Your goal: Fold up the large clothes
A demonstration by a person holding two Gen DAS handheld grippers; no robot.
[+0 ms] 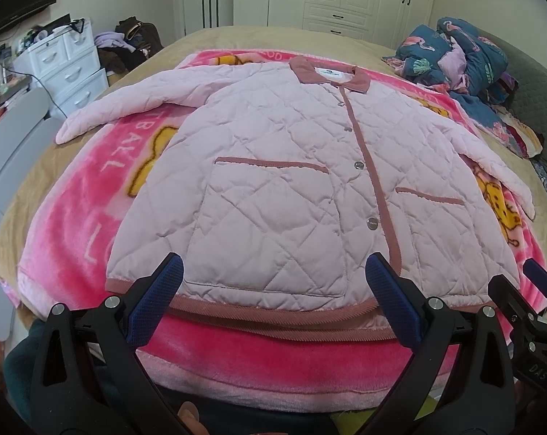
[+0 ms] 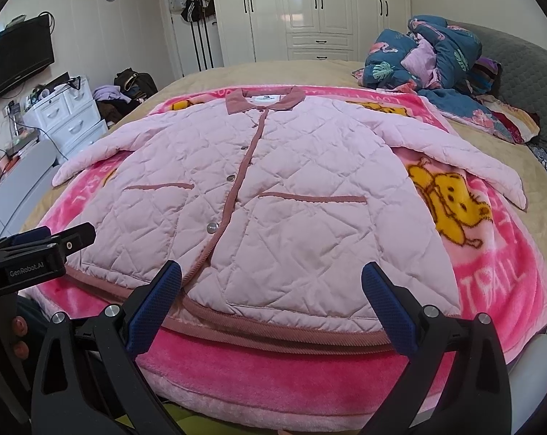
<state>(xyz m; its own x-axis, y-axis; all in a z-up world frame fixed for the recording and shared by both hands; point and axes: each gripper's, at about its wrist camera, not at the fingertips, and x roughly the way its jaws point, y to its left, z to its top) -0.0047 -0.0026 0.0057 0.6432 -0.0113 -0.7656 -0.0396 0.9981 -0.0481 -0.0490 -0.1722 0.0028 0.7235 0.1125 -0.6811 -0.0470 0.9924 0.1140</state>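
Bed (image 1: 237,36) with tan cover fills both views and serves as the work surface; a heap of dark floral bedding (image 2: 432,58) sits pushed to the far right corner, presumably to leave room. A pink cartoon-print blanket (image 1: 74,188) is spread over the middle as an underlay, its near edge hanging over the side of the bed. On it lies the quilted pink jacket (image 1: 284,166), front up, buttoned shut, collar (image 2: 262,103) at the far end, ribbed hem (image 2: 273,330) nearest the cameras. Body is flat and roughly smoothed; both sleeves are splayed outward and down, the left sleeve (image 1: 121,105) reaching the blanket's edge, the right sleeve (image 2: 465,159) running off the blanket onto the tan cover. Judgement: this is the laid-out start state for folding, no fold made yet; sleeves spread so each can be taken inward separately. Left gripper (image 1: 273,279) hovers just short of the hem over the jacket's left half, jaws wide apart, nothing between them. Right gripper (image 2: 271,282) is likewise spread wide and empty, over the right half near the placket. Both point straight at the hem, side by side, apart from the cloth. Likely next: each reaches for a sleeve or side edge. Padding is thick; folds may spring back.
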